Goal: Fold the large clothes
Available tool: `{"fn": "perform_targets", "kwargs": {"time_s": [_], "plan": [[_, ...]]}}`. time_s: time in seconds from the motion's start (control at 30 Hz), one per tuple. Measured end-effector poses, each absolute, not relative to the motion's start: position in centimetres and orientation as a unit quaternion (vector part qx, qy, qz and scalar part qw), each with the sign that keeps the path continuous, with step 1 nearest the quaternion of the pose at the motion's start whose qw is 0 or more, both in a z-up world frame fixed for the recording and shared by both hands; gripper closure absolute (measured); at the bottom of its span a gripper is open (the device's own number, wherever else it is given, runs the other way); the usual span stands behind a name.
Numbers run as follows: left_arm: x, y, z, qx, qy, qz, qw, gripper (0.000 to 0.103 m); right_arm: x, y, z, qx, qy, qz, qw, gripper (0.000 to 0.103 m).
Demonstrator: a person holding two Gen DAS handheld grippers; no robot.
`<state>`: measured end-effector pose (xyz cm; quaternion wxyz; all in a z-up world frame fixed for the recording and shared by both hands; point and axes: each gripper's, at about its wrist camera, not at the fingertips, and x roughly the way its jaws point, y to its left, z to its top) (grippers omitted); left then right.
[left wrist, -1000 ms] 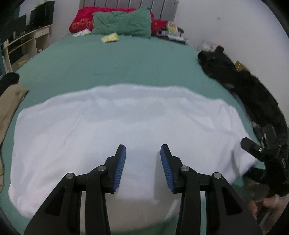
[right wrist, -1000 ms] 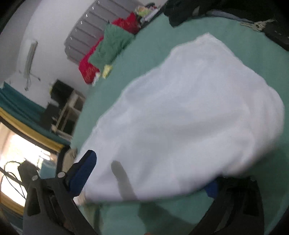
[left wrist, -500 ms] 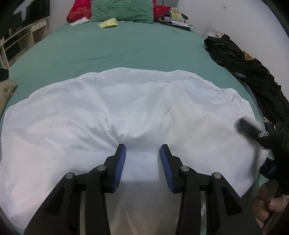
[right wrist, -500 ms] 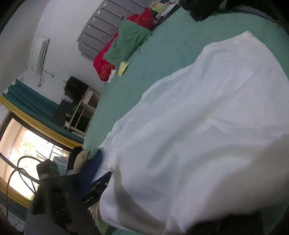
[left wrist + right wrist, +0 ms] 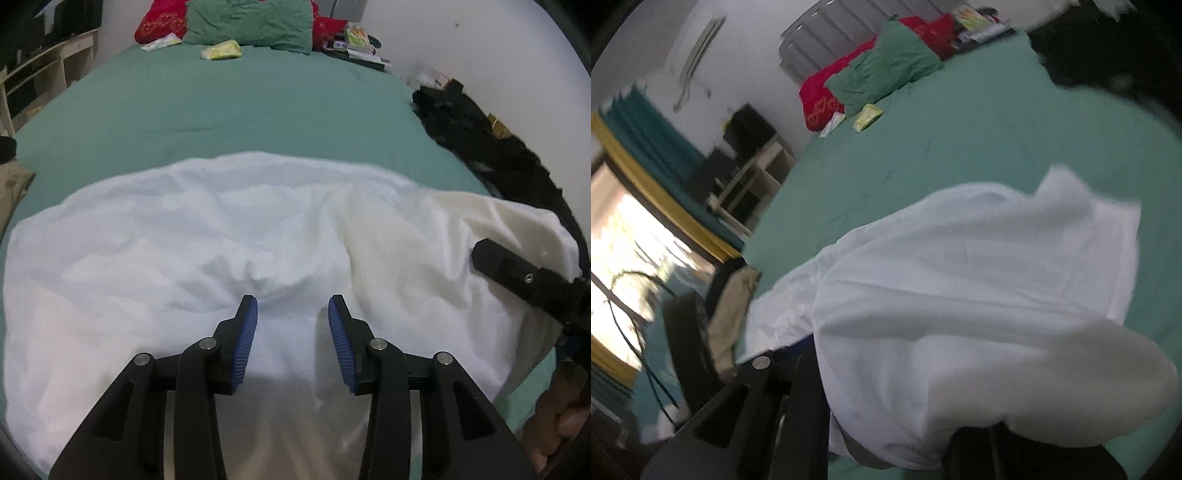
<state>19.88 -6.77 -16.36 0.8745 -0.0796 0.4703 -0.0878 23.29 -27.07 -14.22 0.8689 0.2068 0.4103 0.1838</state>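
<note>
A large white garment (image 5: 192,251) lies spread across the near part of a green bed (image 5: 236,110). My left gripper (image 5: 293,310) is open, its blue pads resting on the cloth's near middle, where the fabric bunches slightly. My right gripper shows in the left wrist view (image 5: 532,284) at the garment's right edge, lifting that edge. In the right wrist view the garment (image 5: 979,280) drapes over the right gripper's fingers (image 5: 798,373) and hides the tips, so the right side is raised and folded toward the left.
Green pillow (image 5: 251,22) and red pillow (image 5: 159,22) lie at the bed's head with small packets (image 5: 221,51). Black clothes (image 5: 491,147) are piled along the right edge by the wall. A beige garment (image 5: 11,192) lies at the left edge. Shelves (image 5: 33,85) stand left.
My right gripper has lifted the garment's right edge higher and carried it leftward. My left gripper stays open on the cloth, which has bunched a little more between its pads.
</note>
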Motion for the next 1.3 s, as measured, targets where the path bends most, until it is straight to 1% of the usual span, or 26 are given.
{"fn": "perform_targets", "kwargs": {"time_s": [0.13, 0.33, 0.47, 0.6, 0.77, 0.8, 0.87, 0.93, 1.0, 1.03, 1.17, 1.23, 1.3], "plan": [[18.8, -3.1, -13.2, -0.073, 0.444, -0.095, 0.888, 0.061, 23.4, -24.1, -12.2, 0.120, 0.419, 0.154, 0.887, 0.087], [16.8, 3.8, -11.1, -0.074, 0.439, -0.069, 0.893, 0.061, 24.1, -18.6, -10.6, 0.034, 0.425, 0.128, 0.896, 0.087], [15.6, 7.9, -11.2, -0.077, 0.448, -0.049, 0.889, 0.061, 24.0, -14.7, -10.8, -0.018, 0.435, 0.126, 0.891, 0.086], [14.0, 11.9, -11.5, -0.078, 0.454, -0.031, 0.887, 0.061, 23.6, -10.5, -11.9, -0.055, 0.450, 0.152, 0.878, 0.084], [12.7, 16.3, -12.9, -0.122, 0.450, 0.002, 0.885, 0.061, 23.3, -6.6, -14.1, -0.078, 0.485, 0.189, 0.850, 0.080], [12.5, 17.2, -13.4, -0.132, 0.452, 0.018, 0.882, 0.061, 23.2, -6.0, -14.6, -0.083, 0.493, 0.194, 0.844, 0.078], [12.5, 18.4, -14.1, -0.150, 0.459, 0.030, 0.875, 0.061, 23.0, -4.9, -15.3, -0.094, 0.504, 0.202, 0.835, 0.070], [12.6, 19.2, -14.2, -0.170, 0.458, 0.027, 0.872, 0.061, 22.6, -3.7, -15.4, -0.102, 0.508, 0.224, 0.825, 0.048], [12.7, 19.6, -14.0, -0.178, 0.454, 0.026, 0.872, 0.061, 22.1, -2.4, -15.2, -0.104, 0.509, 0.266, 0.812, 0.036], [12.8, 19.7, -13.9, -0.179, 0.453, 0.026, 0.873, 0.061, 21.9, -1.8, -15.1, -0.107, 0.509, 0.283, 0.806, 0.032], [12.7, 20.2, -13.2, -0.172, 0.442, 0.037, 0.879, 0.061, 21.1, 0.3, -15.2, -0.109, 0.525, 0.357, 0.765, 0.024], [12.6, 20.9, -12.9, -0.169, 0.434, 0.051, 0.883, 0.061, 20.7, 1.3, -15.0, -0.103, 0.522, 0.399, 0.747, 0.023], [12.5, 21.6, -12.7, -0.174, 0.431, 0.063, 0.883, 0.061, 19.9, 2.4, -14.2, -0.119, 0.513, 0.429, 0.734, 0.023]]}}
